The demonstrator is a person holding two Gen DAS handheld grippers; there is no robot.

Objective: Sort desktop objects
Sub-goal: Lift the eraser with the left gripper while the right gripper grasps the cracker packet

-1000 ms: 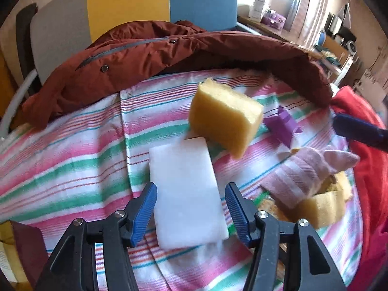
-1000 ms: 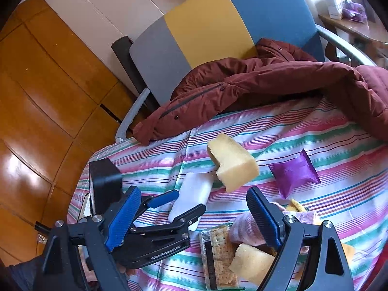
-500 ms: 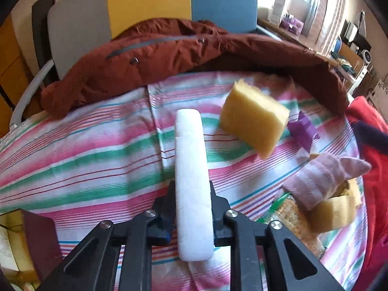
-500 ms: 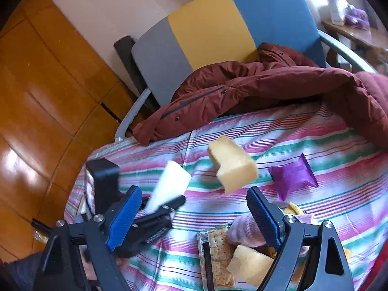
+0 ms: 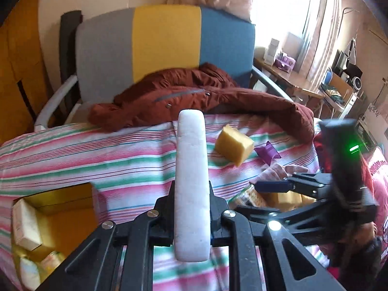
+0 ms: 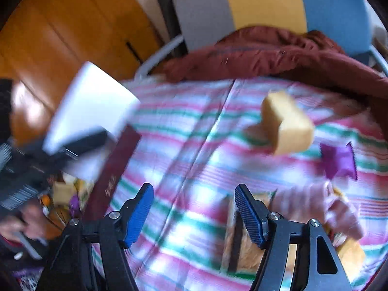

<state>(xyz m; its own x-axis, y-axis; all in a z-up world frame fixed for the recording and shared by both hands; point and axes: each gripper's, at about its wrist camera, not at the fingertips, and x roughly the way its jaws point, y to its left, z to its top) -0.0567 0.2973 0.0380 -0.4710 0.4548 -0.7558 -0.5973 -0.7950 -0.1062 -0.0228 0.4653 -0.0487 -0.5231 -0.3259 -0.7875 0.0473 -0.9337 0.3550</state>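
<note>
Standing beside a bed covered in a striped sheet (image 5: 72,160), I see an open box (image 5: 60,208) with a dark red lid at about eight o'clock, holding small packets. Next, at the centre, the left gripper (image 5: 191,208) is clamped tight on a white foam slab (image 5: 191,169), held on edge and lifted clear of the sheet. Beyond it, at twelve o'clock, a rust-red jacket (image 5: 194,99) lies across the far side of the bed, in front of a grey, yellow and blue chair (image 5: 165,41). At about two o'clock a yellow sponge block (image 5: 234,146) rests on the sheet, with a purple packet (image 5: 268,154) just beside it on its right. Farther right, at four o'clock, the right gripper (image 6: 194,214) hangs over the sheet, its blue-padded jaws closing with nothing between them, just beside a cracker pack (image 6: 245,249) and a pink striped cloth (image 6: 315,201).
</note>
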